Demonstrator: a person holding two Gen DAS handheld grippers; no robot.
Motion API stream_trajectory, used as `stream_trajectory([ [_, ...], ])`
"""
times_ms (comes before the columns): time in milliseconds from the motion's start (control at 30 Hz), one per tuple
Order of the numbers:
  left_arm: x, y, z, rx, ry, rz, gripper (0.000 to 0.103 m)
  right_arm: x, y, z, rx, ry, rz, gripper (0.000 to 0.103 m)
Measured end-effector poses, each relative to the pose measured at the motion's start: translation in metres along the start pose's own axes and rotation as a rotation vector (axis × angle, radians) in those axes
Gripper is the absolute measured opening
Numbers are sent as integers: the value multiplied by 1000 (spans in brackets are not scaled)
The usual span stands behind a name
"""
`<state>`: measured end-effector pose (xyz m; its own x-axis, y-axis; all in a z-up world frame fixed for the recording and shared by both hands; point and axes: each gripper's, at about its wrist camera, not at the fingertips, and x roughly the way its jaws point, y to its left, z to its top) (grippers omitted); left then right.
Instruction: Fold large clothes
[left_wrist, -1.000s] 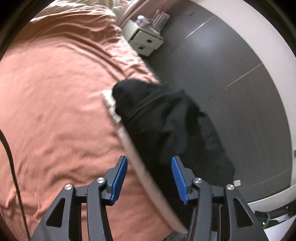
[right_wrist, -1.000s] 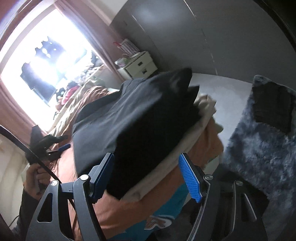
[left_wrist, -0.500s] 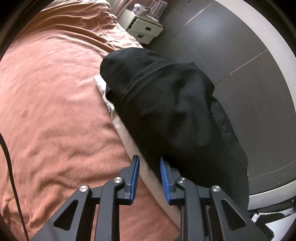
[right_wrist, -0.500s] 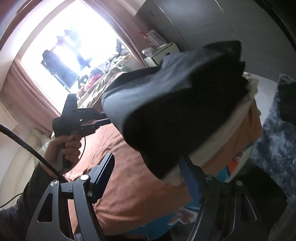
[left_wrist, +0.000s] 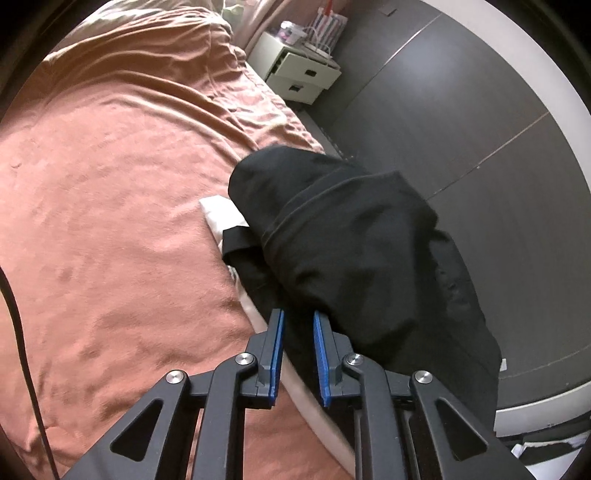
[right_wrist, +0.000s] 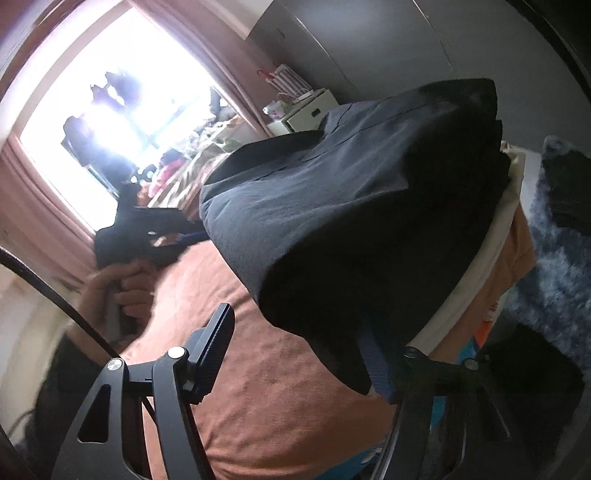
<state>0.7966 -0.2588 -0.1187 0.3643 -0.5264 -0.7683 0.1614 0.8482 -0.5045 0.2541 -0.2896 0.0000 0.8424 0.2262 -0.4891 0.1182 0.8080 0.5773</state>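
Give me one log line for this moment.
step: fold black garment | left gripper: just been closing, garment edge between its fingers | right gripper: open, garment draped over one finger | surface: orange bedcover

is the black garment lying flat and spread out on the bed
No, the black garment sits bunched in a heap on a stack at the edge of the bed.

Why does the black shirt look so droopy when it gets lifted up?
Probably because it's soft and floppy: the black shirt sags over the bed edge in rounded folds. It looks light, bunching rather than standing stiff. It would likely slide off if pushed.
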Motion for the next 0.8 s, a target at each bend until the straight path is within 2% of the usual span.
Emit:
stream_trajectory([
  [133, -17, 4, -10, 18, -1, -10, 17, -10, -12, 5, 50, 22, -9, 64],
  [367, -64, 4, -40, 57, -17, -3, 17, -46, -15, 16, 57, 11, -70, 64],
  [433, -78, 3, -49, 65, -18, -10, 17, -60, -6, 5, 55, 8, -81, 64],
  [600, -125, -2, -74, 102, -41, -10, 19, -85, -3, 4, 48, -16, -100, 65],
  [700, -154, -3, -92, 130, -64, -18, 32, -90, 12, -12, 41, -33, -116, 65],
  [767, -174, -4, -105, 153, -86, -23, 47, -101, 22, -22, 34, -51, -128, 65],
  [800, -182, -4, -112, 163, -93, -29, 49, -98, 23, -34, 29, -54, -127, 67],
])
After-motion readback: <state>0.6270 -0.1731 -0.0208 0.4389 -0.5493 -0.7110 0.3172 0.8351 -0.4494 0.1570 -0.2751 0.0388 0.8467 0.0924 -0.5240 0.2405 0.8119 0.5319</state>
